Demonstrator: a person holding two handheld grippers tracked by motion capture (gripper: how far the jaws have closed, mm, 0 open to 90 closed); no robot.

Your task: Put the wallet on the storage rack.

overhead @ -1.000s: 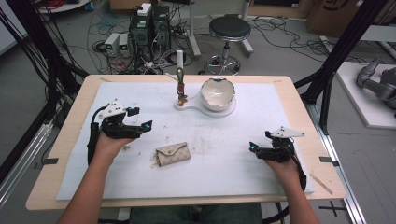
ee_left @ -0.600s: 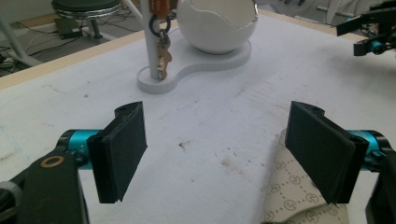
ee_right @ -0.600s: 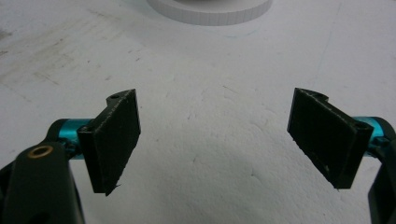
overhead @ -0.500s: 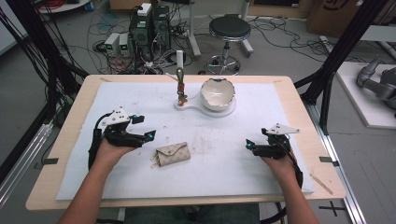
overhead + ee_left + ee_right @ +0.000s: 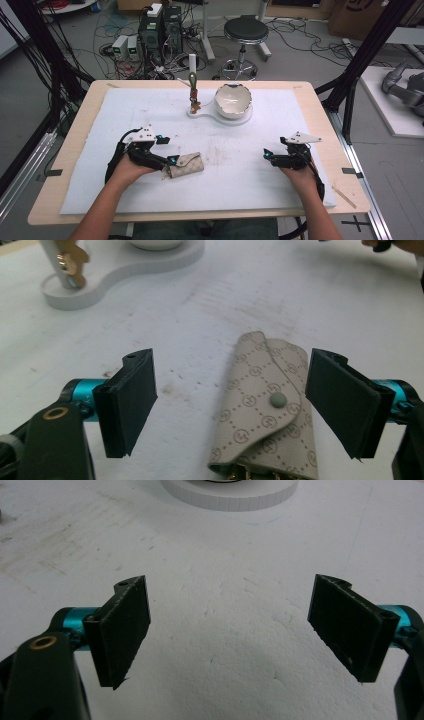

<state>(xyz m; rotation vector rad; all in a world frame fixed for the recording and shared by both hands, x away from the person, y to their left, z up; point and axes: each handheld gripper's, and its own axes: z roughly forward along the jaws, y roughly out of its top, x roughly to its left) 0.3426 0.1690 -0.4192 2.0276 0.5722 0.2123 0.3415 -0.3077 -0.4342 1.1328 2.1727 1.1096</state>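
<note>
Beige, monogram-printed leather key pouch (image 5: 265,415) with 1 snap button lies flat on the white foam-covered tabletop (image 5: 250,165), between the spread jaws of the left claw (image 5: 240,410), nearer the right-hand jaw in the left gripper view. It looks light, soft and a little slick; pinching across its folded middle seems safest. The right claw (image 5: 235,630) hangs open over bare foam.

white mat (image 5: 300,115) covers a wooden table (image 5: 320,107); at its far edge a white figure-eight base (image 5: 220,114) holds a cracked-rim white bowl (image 5: 232,100) and an upright post with a brass clip (image 5: 193,95). beige monogram key pouch (image 5: 267,412) lies flat, snap up. behind the table: round black stool (image 5: 245,31), black pc tower (image 5: 161,25), cables on the floor.
</note>
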